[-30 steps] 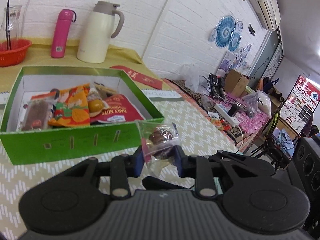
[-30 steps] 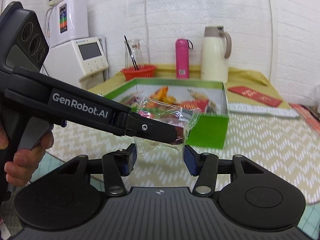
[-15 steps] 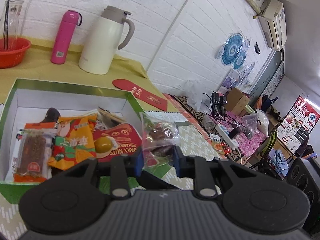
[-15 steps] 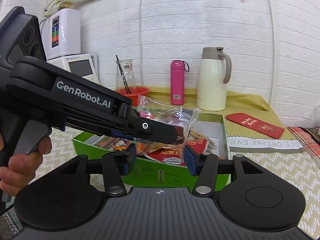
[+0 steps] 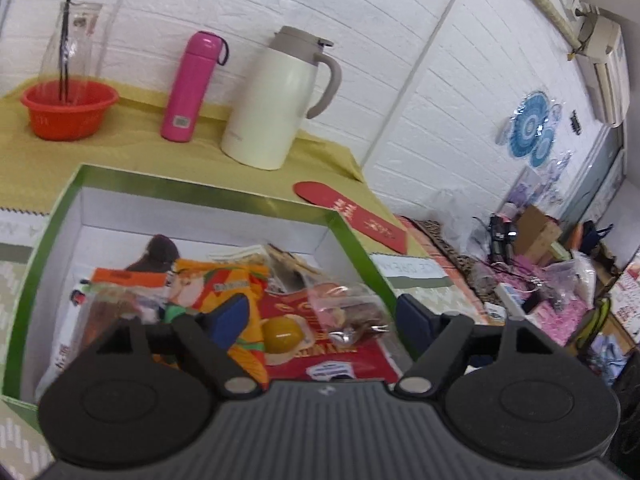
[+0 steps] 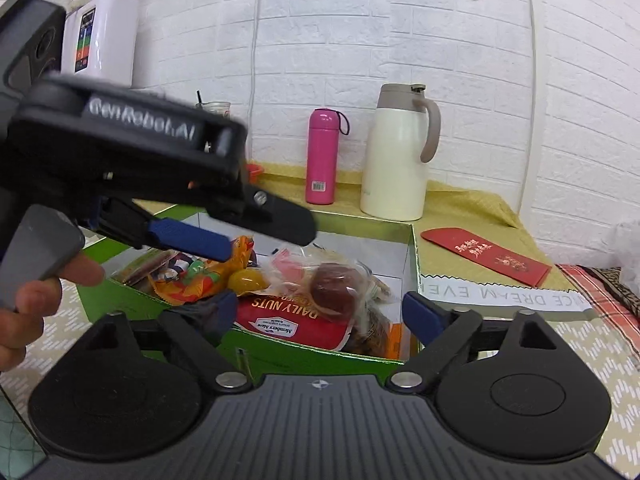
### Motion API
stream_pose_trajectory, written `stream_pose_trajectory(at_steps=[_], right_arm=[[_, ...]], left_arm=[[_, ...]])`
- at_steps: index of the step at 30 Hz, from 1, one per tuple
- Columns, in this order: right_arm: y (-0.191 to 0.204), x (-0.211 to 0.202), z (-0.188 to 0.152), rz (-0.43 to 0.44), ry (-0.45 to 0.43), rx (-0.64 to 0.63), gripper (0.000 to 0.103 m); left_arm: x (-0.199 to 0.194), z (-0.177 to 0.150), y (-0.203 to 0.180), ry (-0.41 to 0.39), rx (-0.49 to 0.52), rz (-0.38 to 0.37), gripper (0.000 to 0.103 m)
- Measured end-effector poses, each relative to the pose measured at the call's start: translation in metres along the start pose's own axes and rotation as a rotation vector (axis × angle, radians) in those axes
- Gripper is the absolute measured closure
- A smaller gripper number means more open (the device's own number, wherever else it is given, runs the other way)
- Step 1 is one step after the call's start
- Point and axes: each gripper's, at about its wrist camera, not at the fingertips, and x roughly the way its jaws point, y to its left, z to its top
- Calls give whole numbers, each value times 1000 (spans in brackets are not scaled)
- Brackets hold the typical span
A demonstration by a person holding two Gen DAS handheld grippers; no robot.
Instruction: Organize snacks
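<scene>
A green box (image 5: 200, 190) with white inner walls holds several snacks: a red Daily Nuts bag (image 5: 336, 354), an orange packet (image 5: 224, 284) and a yellow round sweet (image 5: 282, 334). A clear bag with a dark snack (image 5: 352, 310) lies on the red bag. My left gripper (image 5: 322, 314) is open above it, empty. In the right wrist view the clear bag (image 6: 332, 280) rests in the box (image 6: 304, 356), the left gripper (image 6: 240, 232) hangs open over it, and my right gripper (image 6: 316, 308) is open and empty at the box's near wall.
A cream thermos jug (image 5: 276, 100), a pink flask (image 5: 194, 86) and an orange bowl (image 5: 68, 108) stand behind the box on a yellow cloth. A red envelope (image 5: 352, 216) lies to the right. A white appliance (image 6: 100, 36) stands at the far left. Clutter lies beyond the table's right edge.
My left gripper carried the clear snack bag over the box, opened and let it drop onto the red bag. My right gripper also opened wider and moved closer to the box.
</scene>
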Motion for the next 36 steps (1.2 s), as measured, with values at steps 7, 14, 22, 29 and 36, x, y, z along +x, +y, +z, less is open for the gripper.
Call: stream_pose_trajectory(at_steps=[7,14,22,29,36], right_arm=[[0,-6,1,-5,8,18,0],[5,-35,12,-14,-3,28,0],[21,-92,7,-28,25,41,0],[33,-123,-12,-63,72,50,0],[40,-133,-29,-87,92,65,0]], left_arm=[[-14,-3,-3,-50,35,97,1],[-55,-9,-16,-108,95,179,1],[-123,-41,-30,-179,103,286,1],[-155,-85,-40,-180,103,395,1],[-159,-121,-44,-129,150,505,1]])
